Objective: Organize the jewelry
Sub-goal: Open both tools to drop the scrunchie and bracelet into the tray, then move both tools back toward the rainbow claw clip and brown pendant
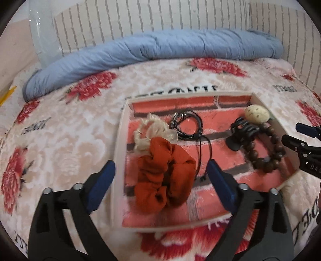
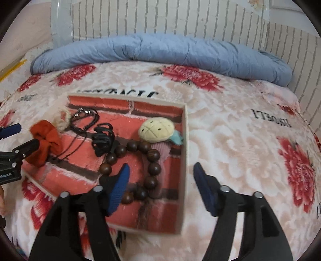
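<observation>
A shallow white tray (image 1: 118,140) with a brick-print floor lies on the bed; it also shows in the right wrist view (image 2: 185,140). In it lie an orange scrunchie (image 1: 164,172) (image 2: 47,144), a cream scrunchie (image 1: 148,130), a black cord necklace (image 1: 188,126) (image 2: 84,118), a black claw clip (image 1: 240,132) (image 2: 103,138), a brown wooden bead bracelet (image 1: 264,152) (image 2: 152,160) and a cream plush charm (image 1: 256,113) (image 2: 157,129). My left gripper (image 1: 161,176) is open, its fingers either side of the orange scrunchie. My right gripper (image 2: 161,176) is open over the bracelet and the tray's right wall.
The bed has a pink floral blanket (image 1: 60,130) (image 2: 240,140). A rolled blue quilt (image 1: 152,46) (image 2: 160,48) lies along the white brick-pattern wall (image 1: 160,14). The right gripper's fingers (image 1: 297,144) enter the left wrist view from the right.
</observation>
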Demonstrator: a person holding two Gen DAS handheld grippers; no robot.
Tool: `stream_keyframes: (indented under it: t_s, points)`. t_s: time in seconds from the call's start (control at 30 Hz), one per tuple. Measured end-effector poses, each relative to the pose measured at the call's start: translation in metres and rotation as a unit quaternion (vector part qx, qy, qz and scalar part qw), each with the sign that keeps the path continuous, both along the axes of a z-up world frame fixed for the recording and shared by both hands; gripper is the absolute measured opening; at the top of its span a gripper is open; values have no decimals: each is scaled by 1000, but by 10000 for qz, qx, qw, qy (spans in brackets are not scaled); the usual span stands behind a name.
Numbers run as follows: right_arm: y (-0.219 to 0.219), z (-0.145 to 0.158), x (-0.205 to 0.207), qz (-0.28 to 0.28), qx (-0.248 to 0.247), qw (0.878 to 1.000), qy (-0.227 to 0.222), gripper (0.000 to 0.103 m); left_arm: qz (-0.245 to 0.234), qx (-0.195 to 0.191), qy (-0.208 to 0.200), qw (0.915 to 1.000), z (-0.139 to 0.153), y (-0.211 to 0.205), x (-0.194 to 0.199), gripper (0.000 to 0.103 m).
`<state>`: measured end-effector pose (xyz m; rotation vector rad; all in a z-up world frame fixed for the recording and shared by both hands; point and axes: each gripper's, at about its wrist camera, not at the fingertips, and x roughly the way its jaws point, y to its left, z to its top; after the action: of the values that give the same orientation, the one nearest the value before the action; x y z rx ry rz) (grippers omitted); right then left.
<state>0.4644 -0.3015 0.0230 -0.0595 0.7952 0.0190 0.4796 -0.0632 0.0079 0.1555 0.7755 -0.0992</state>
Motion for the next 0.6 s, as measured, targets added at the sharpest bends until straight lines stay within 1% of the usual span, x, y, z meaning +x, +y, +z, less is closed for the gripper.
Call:
stream_keyframes:
  t_s: [0.03, 0.1, 0.17, 0.27, 0.37, 0.5, 0.6]
  points:
    - [-3, 7, -7, -1, 31, 10000, -50, 72, 12, -6, -46, 10000, 6, 2, -8, 96]
    - [-10, 19, -24, -12, 76, 9999, -127, 73, 37, -39, -79, 10000, 14, 5, -19, 97]
    - [-16, 30, -43, -44, 131, 9997, -190, 73, 68, -139, -80, 9998, 23, 10, -35, 98]
    - [-19, 38, -67, -34, 129, 9996, -257, 73, 94, -278, -114, 9995, 32, 18, -61, 98]
    - [-20, 38, -97, -37, 157, 9995, -288, 73, 134, -248, -154, 9995, 37, 24, -86, 98]
    - [-23, 32, -131, -121, 442, 9985, -295, 73, 213, -273, -151, 9993, 40, 35, -121, 98]
    - [-19, 26, -157, -130, 506, 9982, -311, 73, 244, -319, -170, 9990, 38, 42, -148, 98]
